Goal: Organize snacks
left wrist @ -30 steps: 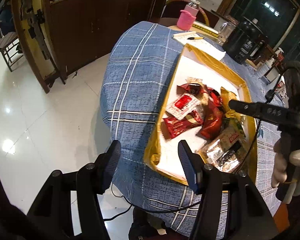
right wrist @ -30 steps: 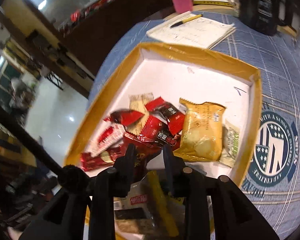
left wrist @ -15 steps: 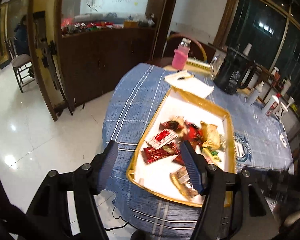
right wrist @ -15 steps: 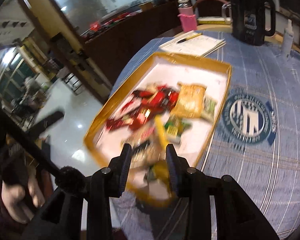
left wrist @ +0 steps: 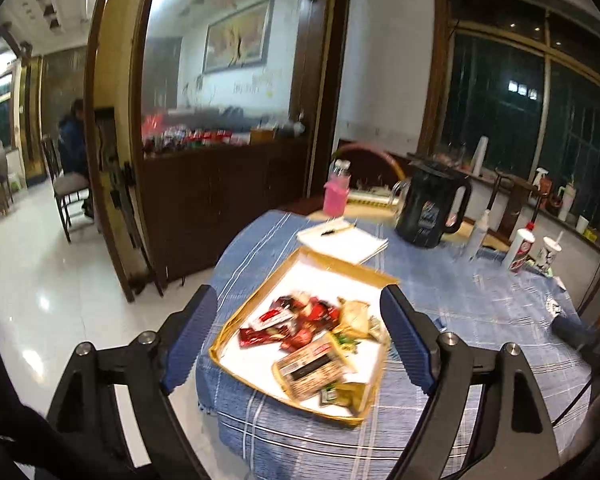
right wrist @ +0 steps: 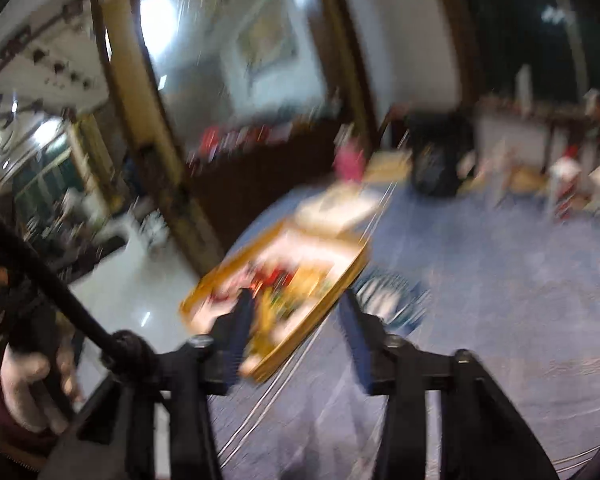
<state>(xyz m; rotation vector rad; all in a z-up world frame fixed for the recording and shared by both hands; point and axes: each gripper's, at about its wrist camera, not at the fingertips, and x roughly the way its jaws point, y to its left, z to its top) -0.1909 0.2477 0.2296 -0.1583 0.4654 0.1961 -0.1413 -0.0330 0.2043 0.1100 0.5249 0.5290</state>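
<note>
A round table [left wrist: 480, 312] under a blue plaid cloth fills the middle of the left wrist view, with a dark wooden cabinet [left wrist: 220, 200] behind it and a pale tiled floor [left wrist: 40, 288] to its left. Near the table's front edge sits a shallow tray [left wrist: 256, 376] with a gold rim and white floor, and the snacks [left wrist: 312, 332] lie heaped in its nearer half: red wrappers at the left, a yellow-gold packet beside them, a clear packet with a dark label closest to the camera. Beyond the tray lie a white notepad [left wrist: 348, 242] with a pen on it, a black jug [left wrist: 432, 210] and a pink bottle [left wrist: 336, 194]. The left gripper [left wrist: 296, 340] hangs above the tray, its jaws spread wide and opening, nothing between them. The right wrist view is heavily blurred; the right gripper [right wrist: 296, 332] is there over the tray's near corner, its jaws apart and opening, empty. A white-gloved hand [right wrist: 32, 384] shows at the lower left of that view.
</note>
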